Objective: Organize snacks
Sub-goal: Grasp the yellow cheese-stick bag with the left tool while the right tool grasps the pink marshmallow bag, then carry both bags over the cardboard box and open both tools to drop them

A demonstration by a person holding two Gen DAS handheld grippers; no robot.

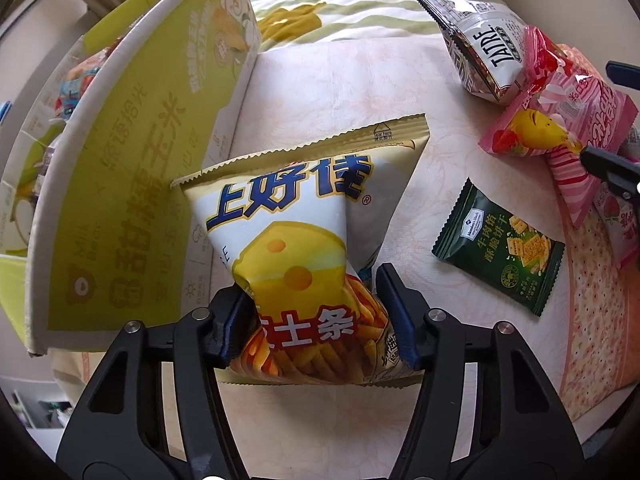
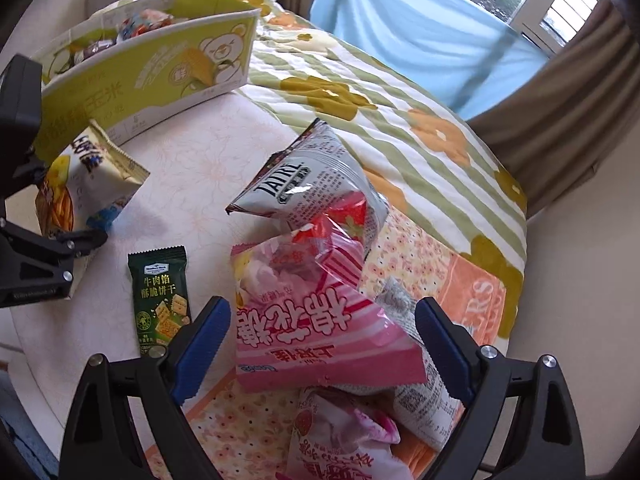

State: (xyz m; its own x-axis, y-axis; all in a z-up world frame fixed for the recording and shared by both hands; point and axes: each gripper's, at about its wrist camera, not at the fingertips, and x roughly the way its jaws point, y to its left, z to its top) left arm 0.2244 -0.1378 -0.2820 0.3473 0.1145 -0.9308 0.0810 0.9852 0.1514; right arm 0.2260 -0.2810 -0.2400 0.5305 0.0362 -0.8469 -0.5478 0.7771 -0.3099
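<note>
My left gripper [image 1: 314, 320] is shut on a yellow-and-white cheese stick bag [image 1: 296, 240], squeezing its lower half, just right of the green corn box [image 1: 132, 128]. The same bag shows in the right wrist view [image 2: 92, 184], beside the box [image 2: 152, 68], which holds several snacks. My right gripper [image 2: 322, 344] is open, its jaws on either side of a pink marshmallow bag [image 2: 316, 336] lying on the bed. A grey TATRE bag [image 2: 316, 184] lies behind it, and a dark green cracker packet [image 2: 162, 300] lies to the left.
Another pink strawberry bag [image 2: 340, 440] and a grey packet [image 2: 424, 408] lie under the right gripper. The snacks rest on a pale floral bed cover [image 1: 320, 80]. A striped flowered quilt [image 2: 400, 120] lies behind, with blue curtains [image 2: 420, 20] beyond.
</note>
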